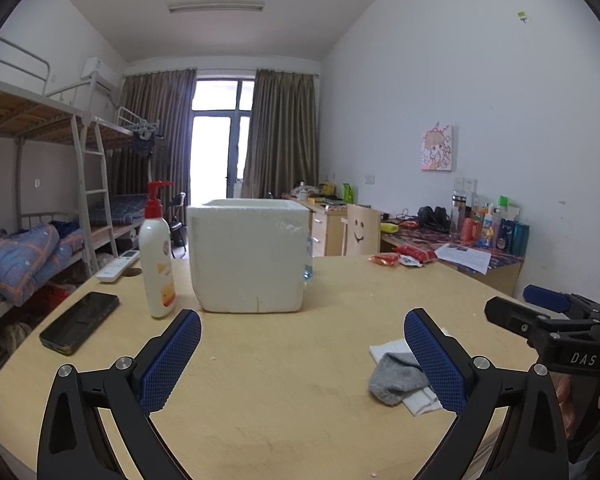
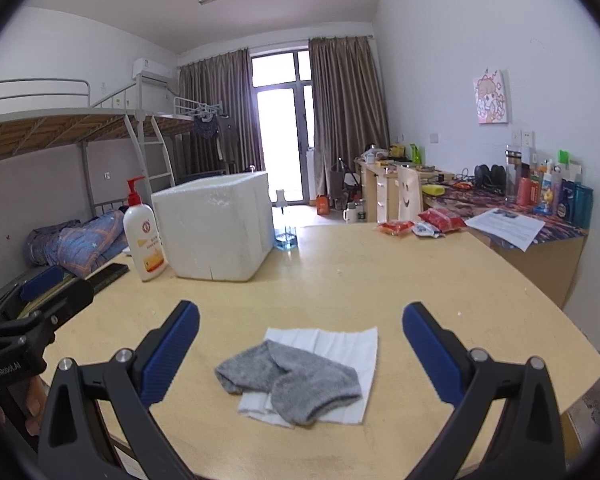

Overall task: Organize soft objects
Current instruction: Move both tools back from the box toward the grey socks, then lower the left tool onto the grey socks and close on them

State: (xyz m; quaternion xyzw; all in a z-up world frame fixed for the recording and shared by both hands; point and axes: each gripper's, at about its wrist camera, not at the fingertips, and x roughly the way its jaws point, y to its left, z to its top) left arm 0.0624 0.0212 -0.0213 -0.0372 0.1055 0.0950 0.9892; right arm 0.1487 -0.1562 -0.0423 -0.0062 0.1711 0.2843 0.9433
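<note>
In the left wrist view, the left gripper hovered over the wooden table with its blue-padded fingers spread wide and nothing between them. Straight ahead stood a white foam box, and just to its left a lotion bottle with a red pump. A black phone lay flat nearer the table's left edge, and a white remote lay beyond it. A grey sock rested on a white cloth at the right, partly hidden behind the right-hand finger. The right gripper appeared at the far right edge; from this angle its opening could not be judged. In the right wrist view, the right gripper was likewise wide open and held nothing. The grey sock lay crumpled on the white cloth directly between and below its fingers, touched by neither. The foam box and lotion bottle stood farther back to the left, well apart from the sock. Red snack packets lay at the table's far right side.
</note>
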